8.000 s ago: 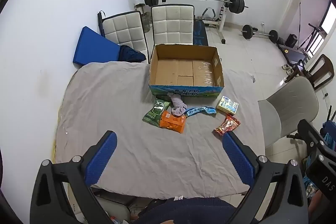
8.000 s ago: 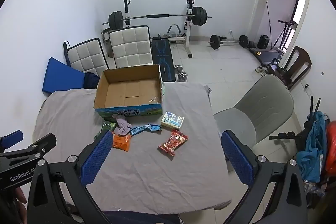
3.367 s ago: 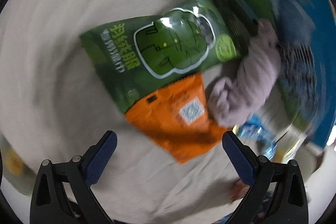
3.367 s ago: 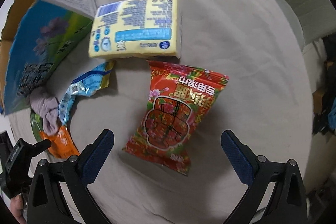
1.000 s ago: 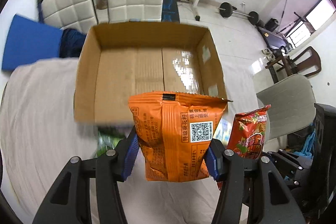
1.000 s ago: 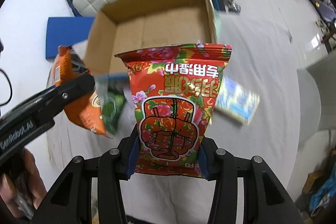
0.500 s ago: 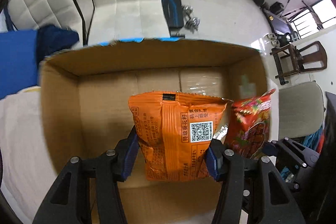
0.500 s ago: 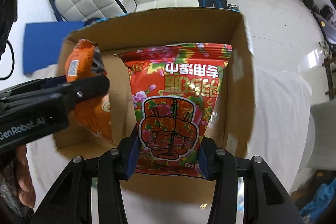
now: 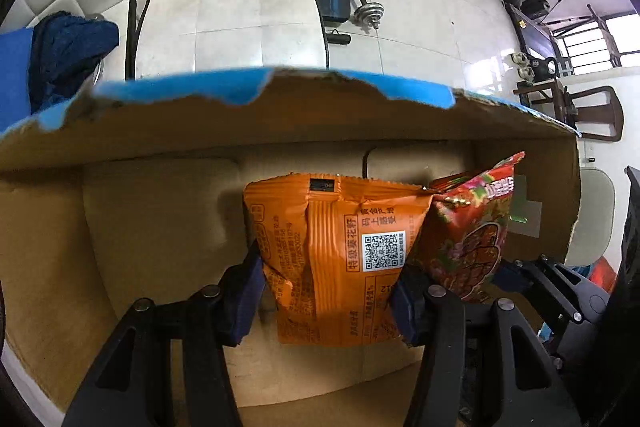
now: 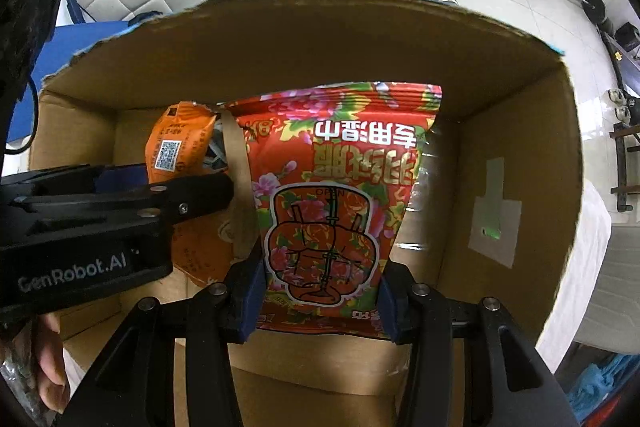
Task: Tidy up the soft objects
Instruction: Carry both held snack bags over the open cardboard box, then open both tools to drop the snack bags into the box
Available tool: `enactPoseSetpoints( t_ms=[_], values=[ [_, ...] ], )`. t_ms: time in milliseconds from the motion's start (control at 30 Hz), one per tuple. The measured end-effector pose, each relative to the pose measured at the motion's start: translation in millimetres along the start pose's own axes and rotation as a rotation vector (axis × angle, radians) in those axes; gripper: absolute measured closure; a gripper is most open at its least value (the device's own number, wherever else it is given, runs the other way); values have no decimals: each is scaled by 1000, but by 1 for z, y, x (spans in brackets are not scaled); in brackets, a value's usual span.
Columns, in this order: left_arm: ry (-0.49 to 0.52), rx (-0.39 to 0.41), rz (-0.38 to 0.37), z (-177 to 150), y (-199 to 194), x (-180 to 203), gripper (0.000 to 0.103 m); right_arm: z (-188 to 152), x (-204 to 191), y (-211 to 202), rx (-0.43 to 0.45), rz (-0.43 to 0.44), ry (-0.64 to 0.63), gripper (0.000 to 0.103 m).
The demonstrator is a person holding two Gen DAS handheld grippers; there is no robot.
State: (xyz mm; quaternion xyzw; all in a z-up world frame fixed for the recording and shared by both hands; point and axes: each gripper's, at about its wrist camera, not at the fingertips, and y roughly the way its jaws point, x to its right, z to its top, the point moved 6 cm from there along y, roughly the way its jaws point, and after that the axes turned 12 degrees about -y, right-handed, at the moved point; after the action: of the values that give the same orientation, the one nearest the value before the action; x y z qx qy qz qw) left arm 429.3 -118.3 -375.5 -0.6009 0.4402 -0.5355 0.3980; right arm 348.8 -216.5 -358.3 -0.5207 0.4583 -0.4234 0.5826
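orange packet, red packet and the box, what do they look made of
Orange packet: likely thin plastic film, creased, with a crimped top seal. Red packet: glossy printed film, seemingly plastic, with sheen and wrinkles. Box: matte brown corrugated cardboard, torn rim with a blue printed outer face, clear tape on its floor.

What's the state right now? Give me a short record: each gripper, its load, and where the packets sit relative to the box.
left gripper: shut on orange packet
right gripper: shut on red packet
box: open-topped cardboard, both packets held inside its walls
packet order: orange to the left of red, edges close together
released: neither yet
box floor contact: cannot tell
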Motion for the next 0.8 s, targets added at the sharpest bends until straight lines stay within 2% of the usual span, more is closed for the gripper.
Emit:
enactPoseSetpoints(
  t_ms=[100,200,267,367,500,600,667,733,800],
  values=[
    [23,0,34,0,1,4,50,4,-3,7,-20,-4,-6,52],
    [32,-14,41,-4,1,6,49,6,2,7,-15,0,11,47],
    [37,-4,52,-7,0,6,49,7,6,5,-8,-3,22,37],
    [39,5,59,-12,-2,5,38,3,8,0,-3,-7,29,36],
    [15,10,33,-20,-11,-2,33,-2,3,-2,-14,-25,23,35],
    [-11,55,37,-26,-25,-13,11,-9,-4,-5,-20,-37,14,30],
    [-9,88,67,-31,-33,-20,8,-16,-9,-7,-18,-53,12,22],
    [-7,132,95,-40,-45,-27,2,-23,-14,-13,-1,-68,0,20],
    [-5,170,93,-49,-53,-31,1,-32,-18,-18,12,-74,7,18]
  ],
)
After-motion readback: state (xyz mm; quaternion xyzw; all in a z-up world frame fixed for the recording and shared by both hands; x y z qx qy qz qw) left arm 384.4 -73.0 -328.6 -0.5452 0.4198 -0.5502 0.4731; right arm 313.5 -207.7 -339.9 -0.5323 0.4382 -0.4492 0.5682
